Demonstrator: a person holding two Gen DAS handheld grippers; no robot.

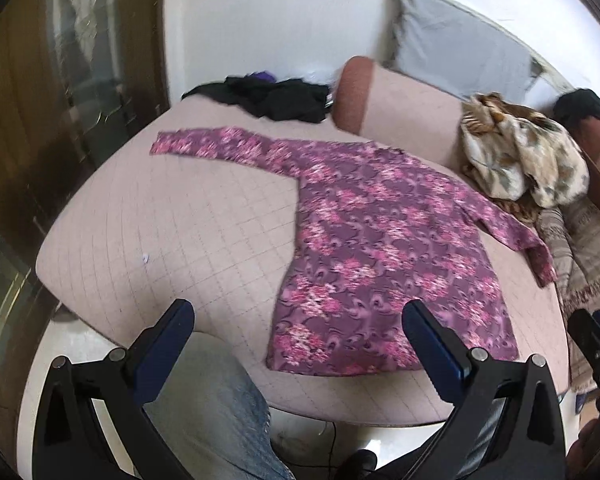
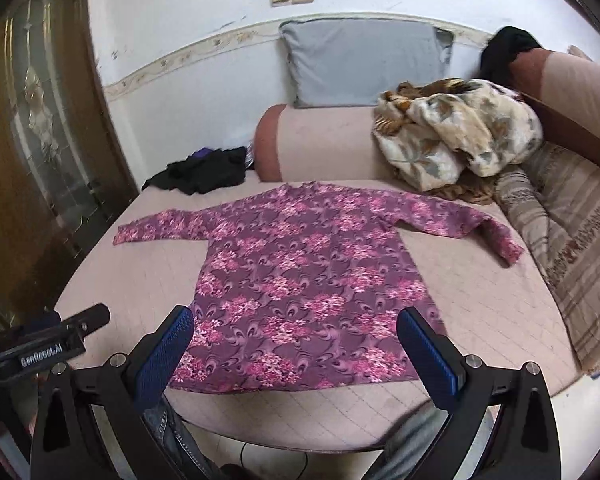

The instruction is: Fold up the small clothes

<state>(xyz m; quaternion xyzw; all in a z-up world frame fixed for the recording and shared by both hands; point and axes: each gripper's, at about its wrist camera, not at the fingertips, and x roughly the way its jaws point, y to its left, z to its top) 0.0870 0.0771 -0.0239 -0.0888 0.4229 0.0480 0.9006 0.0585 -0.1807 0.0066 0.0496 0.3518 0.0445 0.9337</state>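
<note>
A purple long-sleeved top with pink flowers [image 1: 380, 240] [image 2: 300, 272] lies spread flat on the pink quilted couch seat [image 1: 180, 220] [image 2: 480, 312], both sleeves stretched out sideways and the hem toward me. My left gripper [image 1: 298, 316] hovers open above the seat's front edge, near the hem's left corner, holding nothing. Over the hem itself my right gripper [image 2: 294, 320] is open too, with nothing between its blue pads [image 2: 428, 356]. The left gripper's body [image 2: 48, 340] shows at the lower left of the right wrist view.
A black garment pile [image 1: 276, 98] [image 2: 204, 172] lies at the seat's far left. A crumpled beige floral blanket [image 1: 524, 160] [image 2: 456, 140] and a striped throw [image 2: 572, 248] fill the right side. A grey cushion [image 2: 364, 60] leans against the wall. A person's jeans-clad legs [image 1: 220, 420] are below the seat edge.
</note>
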